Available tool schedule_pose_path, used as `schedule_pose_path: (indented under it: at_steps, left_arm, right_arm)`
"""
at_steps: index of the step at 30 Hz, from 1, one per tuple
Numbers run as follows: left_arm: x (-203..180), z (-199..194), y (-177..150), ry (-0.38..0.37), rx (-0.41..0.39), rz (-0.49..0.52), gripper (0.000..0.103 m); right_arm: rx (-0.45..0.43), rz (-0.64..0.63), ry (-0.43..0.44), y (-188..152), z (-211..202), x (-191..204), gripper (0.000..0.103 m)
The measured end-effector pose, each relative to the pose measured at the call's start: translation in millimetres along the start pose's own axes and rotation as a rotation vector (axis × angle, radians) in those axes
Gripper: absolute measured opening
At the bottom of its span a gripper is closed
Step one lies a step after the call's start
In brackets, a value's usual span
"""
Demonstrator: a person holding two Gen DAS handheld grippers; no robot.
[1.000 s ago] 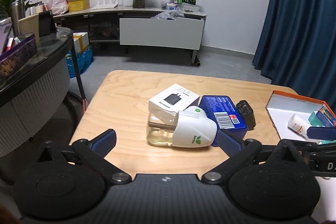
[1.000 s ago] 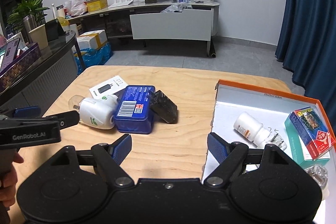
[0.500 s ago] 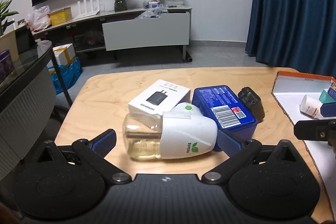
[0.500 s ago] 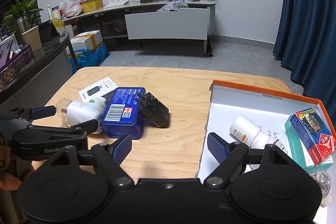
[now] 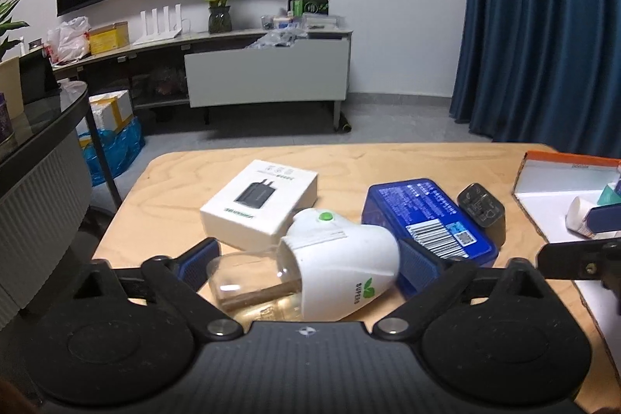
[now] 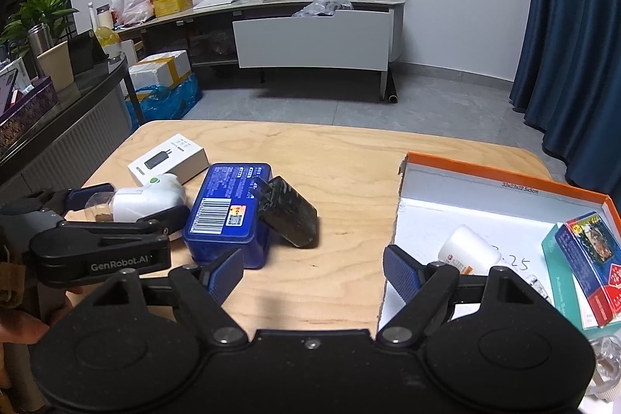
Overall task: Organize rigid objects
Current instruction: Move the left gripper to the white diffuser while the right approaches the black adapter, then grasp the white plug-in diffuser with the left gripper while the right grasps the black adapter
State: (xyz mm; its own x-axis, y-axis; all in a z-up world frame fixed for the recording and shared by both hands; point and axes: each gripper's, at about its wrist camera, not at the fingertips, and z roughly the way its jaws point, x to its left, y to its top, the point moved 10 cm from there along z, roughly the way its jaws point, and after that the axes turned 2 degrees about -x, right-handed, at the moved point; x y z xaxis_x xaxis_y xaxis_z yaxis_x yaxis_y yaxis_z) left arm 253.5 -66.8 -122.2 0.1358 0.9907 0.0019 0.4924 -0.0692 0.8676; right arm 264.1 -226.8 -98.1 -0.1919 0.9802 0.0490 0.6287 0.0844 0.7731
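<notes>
Left gripper (image 5: 306, 264) jaws spread around white plug-in vaporizer with clear bottle (image 5: 310, 274); right gripper (image 6: 314, 268) jaws spread, empty. Orange-rimmed tray (image 6: 504, 177) partly filled; four items left on worktop (image 6: 349, 158).

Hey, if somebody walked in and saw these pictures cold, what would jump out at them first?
Probably the white plug-in device with a clear bottle, lying on its side between the open fingers of the left gripper near the table's left end. Next to it sit a blue tin, a black charger leaning on it, and a white box. The open right gripper hangs by the orange-rimmed tray.
</notes>
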Motion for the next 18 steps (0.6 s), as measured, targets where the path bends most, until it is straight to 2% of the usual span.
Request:
schedule_pose_path:
  at_steps: [5, 10, 18]
  left_arm:
    - [0.8, -3.0, 1.3, 0.007, -0.013, 0.011, 0.099]
    - [8.7, -15.6, 2.4, 0.019, -0.015, -0.019, 0.099]
    - [11.6, -31.4, -1.5, 0.025, -0.013, -0.031, 0.099]
  right_arm:
    - [0.007, 0.009, 0.011, 0.3, 9.4, -1.3, 0.094]
    - [0.009, 0.013, 0.033, 4.9, 23.0, 2.6, 0.094]
    - [0.018, 0.076, 0.087, 20.1, 52.7, 9.8, 0.093]
